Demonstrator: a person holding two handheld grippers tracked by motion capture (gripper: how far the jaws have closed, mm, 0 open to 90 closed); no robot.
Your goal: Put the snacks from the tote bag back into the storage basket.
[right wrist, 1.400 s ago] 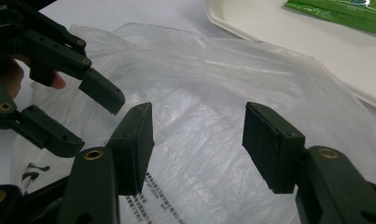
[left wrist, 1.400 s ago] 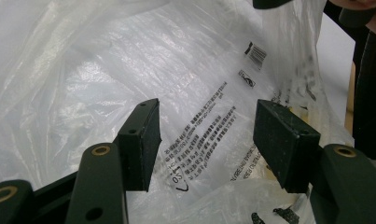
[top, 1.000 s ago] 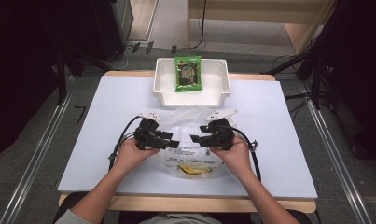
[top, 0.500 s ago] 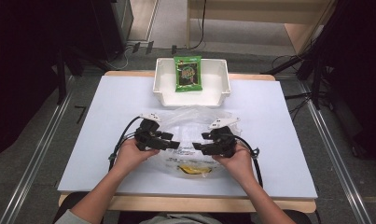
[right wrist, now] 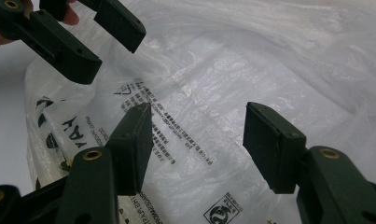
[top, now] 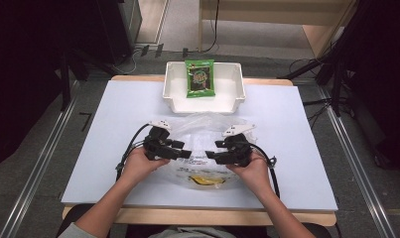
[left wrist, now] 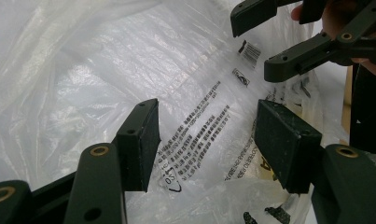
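Observation:
A clear plastic bag (top: 202, 131) with black print lies crumpled on the white table (top: 113, 124), with something yellow (top: 206, 180) at its near end. My left gripper (top: 186, 154) and right gripper (top: 210, 155) hover over the bag's middle, tips facing each other a short gap apart. In the left gripper view my left gripper (left wrist: 206, 142) is open over the printed plastic (left wrist: 195, 126), and the other gripper's jaws stand open at the top right. In the right gripper view my right gripper (right wrist: 198, 140) is open above the bag (right wrist: 251, 79), nothing between the jaws.
A white tray (top: 234, 94) stands at the table's far edge with a green snack packet (top: 199, 78) in it. Cables (top: 130, 144) trail from both grippers. The table's front edge runs close under the person's forearms.
Both grippers have edged slightly toward each other over the bag. The bag and the tray have not moved.

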